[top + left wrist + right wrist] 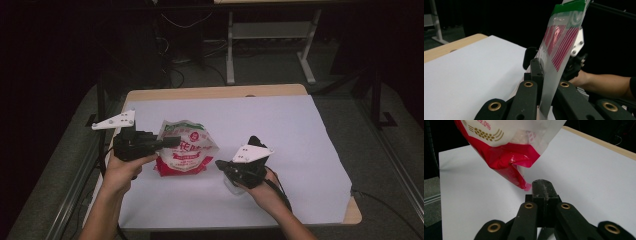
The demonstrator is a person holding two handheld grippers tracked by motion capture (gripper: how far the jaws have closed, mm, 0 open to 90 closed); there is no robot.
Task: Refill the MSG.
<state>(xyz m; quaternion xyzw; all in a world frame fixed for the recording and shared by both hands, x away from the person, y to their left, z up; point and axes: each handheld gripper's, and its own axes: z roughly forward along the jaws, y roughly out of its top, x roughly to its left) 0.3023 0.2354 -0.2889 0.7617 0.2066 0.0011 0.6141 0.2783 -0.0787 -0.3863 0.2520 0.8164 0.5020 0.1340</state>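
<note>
Left hand-held gripper is clamped on the edge of the red-and-white plastic bag, its film pinched flat between the jaws in the left gripper view. The bag hangs over the left half of the white-covered desk, red bottom low. Right hand-held gripper sits just beside the bag's lower corner, jaws clenched together, nothing between them.

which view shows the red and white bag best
The high view: the whole bag shows there, printed front up, its edge clamped in the left gripper. The left gripper view shows a thin striped edge pinched between the jaws. The right gripper view shows its red bottom corner above the shut right gripper.
</note>
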